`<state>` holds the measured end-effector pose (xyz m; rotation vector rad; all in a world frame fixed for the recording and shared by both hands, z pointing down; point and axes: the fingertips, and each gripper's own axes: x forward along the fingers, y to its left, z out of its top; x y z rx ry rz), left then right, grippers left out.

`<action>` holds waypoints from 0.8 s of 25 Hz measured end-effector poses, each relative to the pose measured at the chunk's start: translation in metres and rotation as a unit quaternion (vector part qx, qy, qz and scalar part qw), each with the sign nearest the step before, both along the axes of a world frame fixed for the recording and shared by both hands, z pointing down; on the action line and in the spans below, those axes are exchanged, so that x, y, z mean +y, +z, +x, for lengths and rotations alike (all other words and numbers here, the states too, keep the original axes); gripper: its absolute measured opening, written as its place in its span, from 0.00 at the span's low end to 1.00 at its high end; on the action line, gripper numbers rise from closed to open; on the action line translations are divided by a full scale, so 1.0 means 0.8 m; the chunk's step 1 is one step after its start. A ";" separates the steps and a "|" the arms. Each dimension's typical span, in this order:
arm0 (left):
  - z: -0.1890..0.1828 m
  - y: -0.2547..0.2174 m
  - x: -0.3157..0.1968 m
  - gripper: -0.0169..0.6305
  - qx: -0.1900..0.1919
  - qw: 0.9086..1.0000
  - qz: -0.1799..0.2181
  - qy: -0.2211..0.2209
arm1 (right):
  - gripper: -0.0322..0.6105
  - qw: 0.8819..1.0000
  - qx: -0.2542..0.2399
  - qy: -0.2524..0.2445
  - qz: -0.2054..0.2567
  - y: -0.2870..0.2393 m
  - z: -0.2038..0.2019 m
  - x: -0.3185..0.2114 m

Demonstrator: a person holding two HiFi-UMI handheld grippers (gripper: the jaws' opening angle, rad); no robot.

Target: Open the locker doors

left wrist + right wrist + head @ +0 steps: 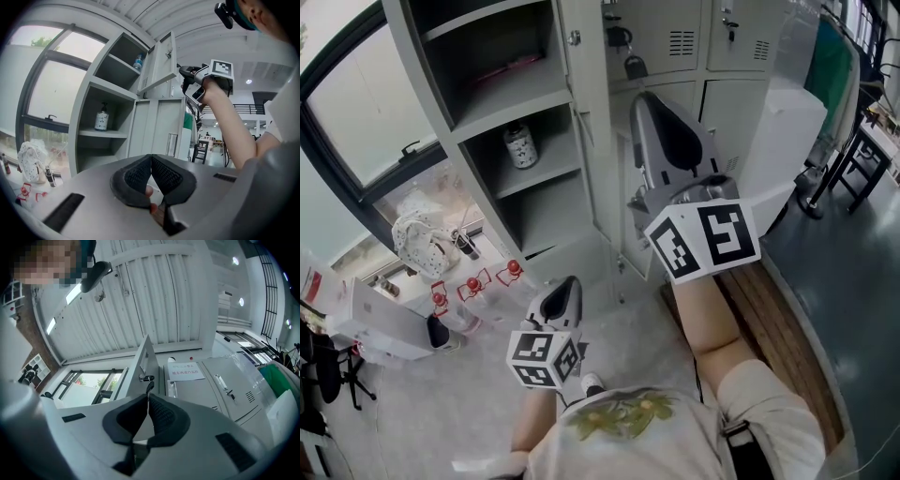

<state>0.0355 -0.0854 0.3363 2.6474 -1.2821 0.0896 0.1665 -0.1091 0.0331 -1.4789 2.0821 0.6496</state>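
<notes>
Grey sheet-steel locker bank (592, 178), used as the landmark, seen from above. Left of it: a dark-framed window (366, 103) and a sill bearing a white perforated object (417, 246) and small red items (474, 283). Within its open left column: flat shelves; a white pump bottle (101, 118) with a dark patterned label, print illegible; above it a clear bottle (137, 62) with a blue cap. Below and in front of the locker: left gripper (560, 298), its ribbed black pads pressed together with nothing between them. Upper door (158, 64) swung open, a small lock (146, 378) at its edge with a key hanging from it. Right gripper (667, 141) raised at that edge, jaws drawn together, tips just under the hanging key; whether they pinch it cannot be told. Right of the open door: closed doors (220, 385) with louvred vents, slim handles and a padlock (634, 65); one carries a white paper notice (186, 371) in red print, too small to read. Right of the locker: clear plastic sheeting (787, 122) and a slatted wooden bench (780, 328).
</notes>
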 end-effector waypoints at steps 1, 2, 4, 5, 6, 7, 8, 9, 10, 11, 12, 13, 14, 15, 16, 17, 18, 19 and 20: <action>0.002 0.001 0.002 0.07 0.001 1.000 0.000 0.001 | 0.10 1.000 0.003 0.003 -0.001 -0.001 0.002 0.000; 0.004 0.002 0.003 0.07 0.002 1.000 -0.001 0.001 | 0.10 1.000 0.006 0.006 -0.002 -0.001 0.003 0.000; 0.008 0.004 0.005 0.07 0.007 1.000 -0.003 -0.001 | 0.10 1.000 0.012 0.010 -0.006 0.000 0.007 -0.001; 0.010 0.005 0.007 0.07 0.010 1.000 -0.004 -0.001 | 0.10 1.000 0.015 0.011 -0.009 0.000 0.008 -0.002; 0.012 0.006 0.010 0.07 0.012 1.000 -0.005 -0.001 | 0.10 1.000 0.018 0.014 -0.011 0.001 0.010 -0.002; 0.013 0.007 0.012 0.07 0.013 1.000 -0.006 -0.001 | 0.10 1.000 0.020 0.016 -0.013 0.001 0.012 -0.002; 0.015 0.007 0.015 0.07 0.013 1.000 -0.006 -0.001 | 0.10 0.999 0.022 0.019 -0.016 0.001 0.015 -0.002; 0.016 0.008 0.016 0.07 0.013 1.000 -0.007 -0.002 | 0.10 0.999 0.023 0.022 -0.019 0.001 0.018 -0.003; 0.017 0.008 0.017 0.07 0.013 1.000 -0.007 -0.003 | 0.10 0.999 0.023 0.025 -0.022 0.002 0.021 -0.004; 0.018 0.007 0.018 0.07 0.013 1.000 -0.007 -0.004 | 0.10 0.999 0.023 0.027 -0.025 0.002 0.024 -0.005; 0.019 0.006 0.019 0.07 0.013 1.000 -0.006 -0.006 | 0.10 0.999 0.023 0.029 -0.027 0.002 0.027 -0.006; 0.020 0.006 0.020 0.07 0.013 1.000 -0.004 -0.007 | 0.10 0.999 0.022 0.030 -0.028 0.003 0.031 -0.007; 0.021 0.005 0.020 0.07 0.014 1.000 -0.003 -0.007 | 0.10 0.999 0.022 0.032 -0.029 0.004 0.034 -0.007; 0.023 0.005 0.021 0.07 0.013 1.000 -0.002 -0.008 | 0.10 0.999 0.022 0.033 -0.030 0.005 0.037 -0.008; 0.024 0.004 0.021 0.07 0.012 1.000 0.000 -0.009 | 0.10 0.999 0.021 0.034 -0.031 0.006 0.040 -0.009; 0.025 0.004 0.021 0.07 0.011 1.000 0.001 -0.010 | 0.10 0.999 0.020 0.035 -0.033 0.007 0.043 -0.010; 0.025 0.003 0.021 0.07 0.010 1.000 0.002 -0.010 | 0.10 0.999 0.019 0.036 -0.034 0.008 0.046 -0.011; 0.026 0.002 0.020 0.07 0.010 1.000 0.003 -0.011 | 0.10 0.999 0.018 0.036 -0.035 0.009 0.048 -0.012; 0.026 0.000 0.019 0.07 0.010 1.000 0.005 -0.013 | 0.10 0.999 0.017 0.036 -0.036 0.009 0.050 -0.013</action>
